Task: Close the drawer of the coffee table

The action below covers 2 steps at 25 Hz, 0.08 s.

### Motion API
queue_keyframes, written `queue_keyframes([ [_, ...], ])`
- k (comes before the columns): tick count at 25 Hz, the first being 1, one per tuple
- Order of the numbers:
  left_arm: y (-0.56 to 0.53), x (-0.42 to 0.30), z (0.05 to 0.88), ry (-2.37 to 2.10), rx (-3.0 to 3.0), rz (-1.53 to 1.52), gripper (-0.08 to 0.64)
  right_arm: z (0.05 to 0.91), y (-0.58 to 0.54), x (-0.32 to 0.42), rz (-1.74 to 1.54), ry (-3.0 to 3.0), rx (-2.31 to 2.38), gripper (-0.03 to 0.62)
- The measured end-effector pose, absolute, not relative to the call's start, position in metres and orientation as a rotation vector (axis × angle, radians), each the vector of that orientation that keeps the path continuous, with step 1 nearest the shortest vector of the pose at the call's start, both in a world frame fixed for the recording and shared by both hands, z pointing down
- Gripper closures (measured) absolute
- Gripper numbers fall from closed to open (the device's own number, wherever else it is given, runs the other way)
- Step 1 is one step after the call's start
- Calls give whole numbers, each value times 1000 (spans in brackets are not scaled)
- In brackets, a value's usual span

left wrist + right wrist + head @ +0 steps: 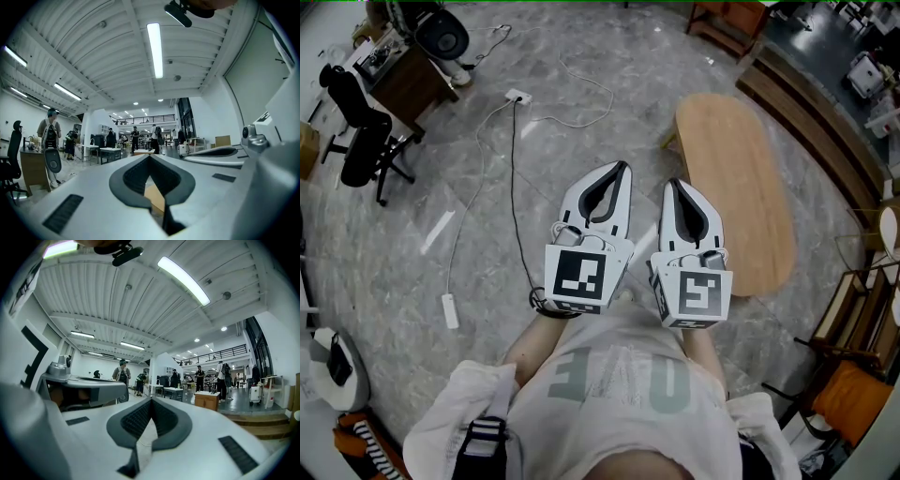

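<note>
The coffee table (741,187) is an oval light-wood top on the floor ahead and to the right; no drawer shows from this angle. I hold both grippers level and side by side in front of my chest, pointing forward. My left gripper (623,167) is shut and empty, its tips meeting (150,155) over the floor left of the table. The right gripper (673,183) is also shut with nothing in it, tips together (151,399), close to the table's near-left edge. A strip of tan wood (154,197) shows through the left gripper's jaw opening.
A black office chair (361,131) and a desk (408,80) stand at the far left. A cable with a power strip (517,96) trails across the marble floor. A wooden bench (806,103) runs behind the table, and an orange-cushioned chair (853,394) stands at the right. Several people stand far off (123,376).
</note>
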<state>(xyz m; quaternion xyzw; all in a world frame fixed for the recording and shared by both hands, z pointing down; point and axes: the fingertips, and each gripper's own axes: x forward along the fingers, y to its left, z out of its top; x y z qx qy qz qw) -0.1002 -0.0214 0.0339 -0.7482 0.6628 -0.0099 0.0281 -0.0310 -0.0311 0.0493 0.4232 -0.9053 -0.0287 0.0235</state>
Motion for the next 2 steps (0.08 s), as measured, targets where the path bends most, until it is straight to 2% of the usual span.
queue_keyframes([
  [2,-20,-99,32,2036,-2310,-30,552,49,-30,-31,-92,-2802,1308,586],
])
